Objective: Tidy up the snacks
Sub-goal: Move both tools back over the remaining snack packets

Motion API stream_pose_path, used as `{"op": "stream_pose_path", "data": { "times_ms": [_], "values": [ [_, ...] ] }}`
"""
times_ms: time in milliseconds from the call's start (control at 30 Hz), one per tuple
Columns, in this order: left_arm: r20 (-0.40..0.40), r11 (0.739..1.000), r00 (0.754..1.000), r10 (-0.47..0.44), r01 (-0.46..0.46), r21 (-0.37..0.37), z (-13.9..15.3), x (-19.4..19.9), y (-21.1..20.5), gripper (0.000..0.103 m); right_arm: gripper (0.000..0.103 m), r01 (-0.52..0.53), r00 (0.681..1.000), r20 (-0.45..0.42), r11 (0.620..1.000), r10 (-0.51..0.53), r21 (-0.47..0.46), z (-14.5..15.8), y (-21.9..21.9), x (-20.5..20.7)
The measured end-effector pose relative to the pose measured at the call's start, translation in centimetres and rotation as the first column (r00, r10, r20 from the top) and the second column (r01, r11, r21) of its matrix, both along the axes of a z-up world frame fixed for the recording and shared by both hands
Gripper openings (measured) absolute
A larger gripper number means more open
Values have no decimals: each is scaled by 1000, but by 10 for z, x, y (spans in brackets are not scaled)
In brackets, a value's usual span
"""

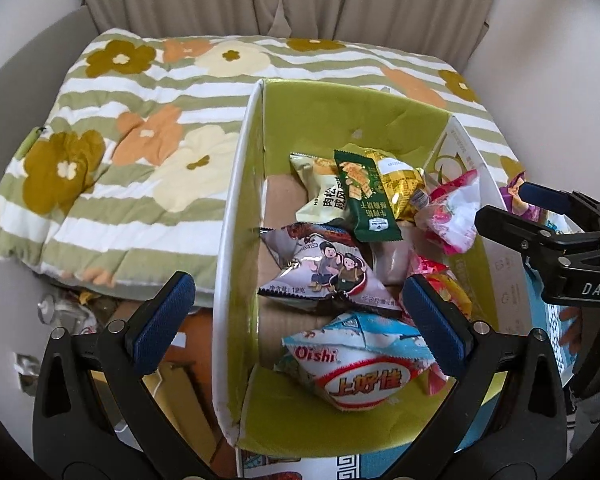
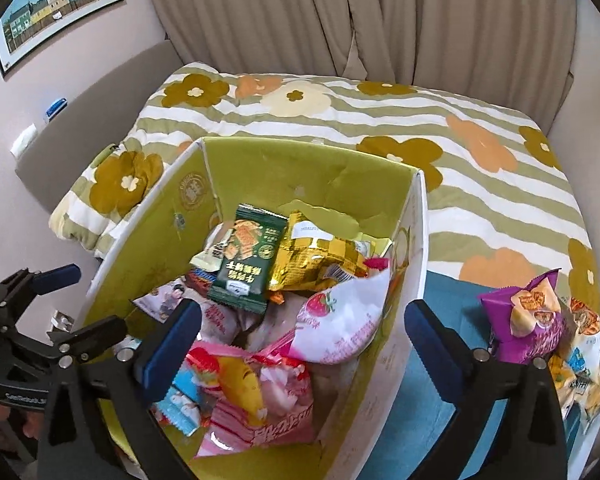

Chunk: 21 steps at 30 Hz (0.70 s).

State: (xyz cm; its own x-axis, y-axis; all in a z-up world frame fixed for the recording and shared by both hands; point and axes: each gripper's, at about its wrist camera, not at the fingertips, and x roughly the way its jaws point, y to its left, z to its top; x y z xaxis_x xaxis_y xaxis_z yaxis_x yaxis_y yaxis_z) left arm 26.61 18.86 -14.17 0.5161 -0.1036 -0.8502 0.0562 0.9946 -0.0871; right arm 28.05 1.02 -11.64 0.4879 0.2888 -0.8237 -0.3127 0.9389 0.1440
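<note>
A white carton with a green lining [image 1: 340, 112] [image 2: 300, 168] holds several snack packets: a dark green cracker packet [image 1: 364, 200] [image 2: 248, 256], a gold one [image 2: 316, 256], a grey cartoon bag [image 1: 328, 272], an Oishi bag [image 1: 360, 364] and a pink strawberry bag [image 2: 340, 320]. My left gripper [image 1: 300, 324] is open, empty and straddles the carton's left wall. My right gripper [image 2: 304, 340] is open over the pink packets [image 2: 260, 400], one finger outside the right wall, holding nothing. A purple packet [image 2: 528, 320] lies outside on the right.
The carton stands on a teal surface [image 2: 440, 300] against a bed with a flowered striped quilt [image 1: 120, 140]. More loose packets [image 2: 580, 372] lie beside the purple one. Beige curtains [image 2: 340, 20] hang behind. Clutter and cardboard [image 1: 172, 392] lie on the floor to the left.
</note>
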Motion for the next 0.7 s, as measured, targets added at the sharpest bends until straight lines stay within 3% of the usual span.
{"op": "stream_pose_path", "data": {
  "times_ms": [333,700],
  "values": [
    [84,1000,996,-10,8,26,44,-36,-9,103,101,46,997,64,998,-48,31,39,-7,-39],
    [148,998,987,-66,68,-11,74,-65,-46,103,101,173,977,125,985,-174,17,76,-62,-91]
  ]
}}
